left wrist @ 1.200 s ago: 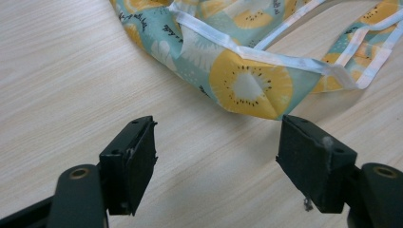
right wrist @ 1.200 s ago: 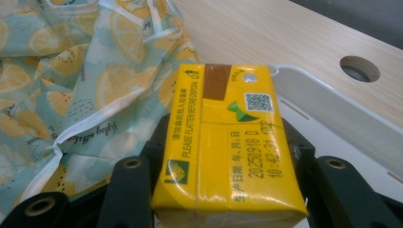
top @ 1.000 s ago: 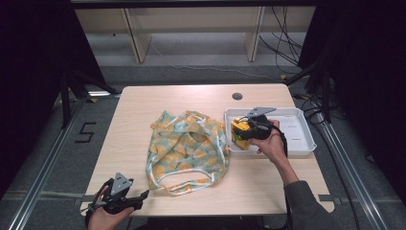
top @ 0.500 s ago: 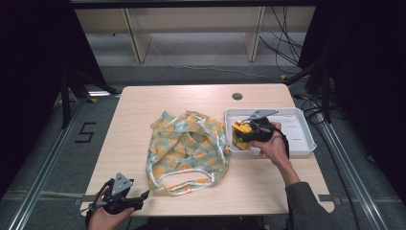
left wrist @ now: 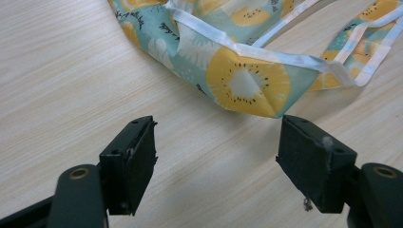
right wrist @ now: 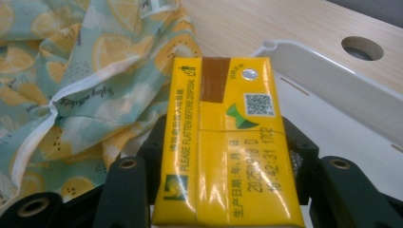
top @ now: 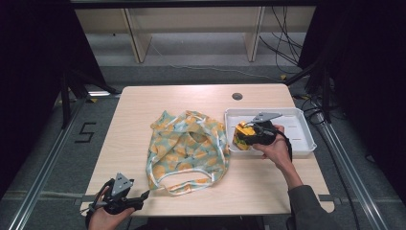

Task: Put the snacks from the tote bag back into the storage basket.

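At the white tray's left end, your right claw straddles the yellow carton, its jaws just opening, grip loosening. The carton's long axis points away along the jaws. Left of the tray lies the fruit-print bag; your left claw gapes empty near its handle.

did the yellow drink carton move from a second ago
No. In the high view the yellow carton sits between the right gripper jaws at the same left end of the white tray; those jaws have just been opening.

Pale wooden table on grey floor; dark curtains at sides; wooden shelf legs behind.
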